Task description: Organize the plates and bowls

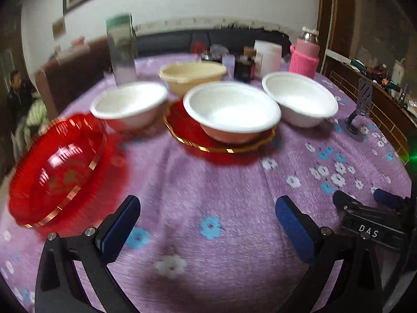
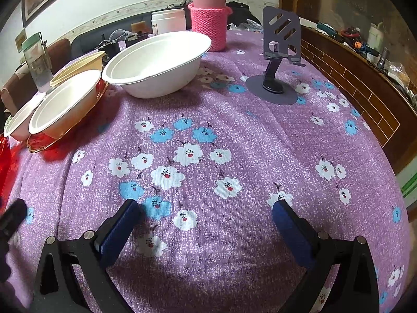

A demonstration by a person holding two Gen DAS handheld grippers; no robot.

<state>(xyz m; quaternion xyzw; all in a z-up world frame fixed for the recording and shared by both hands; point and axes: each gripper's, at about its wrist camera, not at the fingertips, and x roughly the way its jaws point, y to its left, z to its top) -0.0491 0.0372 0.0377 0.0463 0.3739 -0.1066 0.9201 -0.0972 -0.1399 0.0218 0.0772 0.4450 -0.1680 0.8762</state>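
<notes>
My left gripper (image 1: 208, 208) is open and empty above the purple cloth. A red plate (image 1: 57, 172) lies just ahead to its left. A white bowl (image 1: 232, 109) sits on a second red plate (image 1: 190, 133) at centre. Another white bowl (image 1: 130, 104) stands left of it, a third white bowl (image 1: 299, 99) to the right, and a cream bowl (image 1: 192, 74) behind. My right gripper (image 2: 206, 208) is open and empty over bare cloth. In its view the large white bowl (image 2: 159, 62) is ahead, and the bowl on the red plate (image 2: 65, 101) is at the left.
A grey phone stand (image 2: 276, 60) stands right of the bowls. A pink-sleeved flask (image 2: 208, 18), a white jar (image 2: 168, 20) and a clear canister (image 1: 121, 49) stand at the back. The table edge curves along the right, with a wooden ledge (image 2: 365, 88) beyond. The right gripper shows in the left wrist view (image 1: 375, 219).
</notes>
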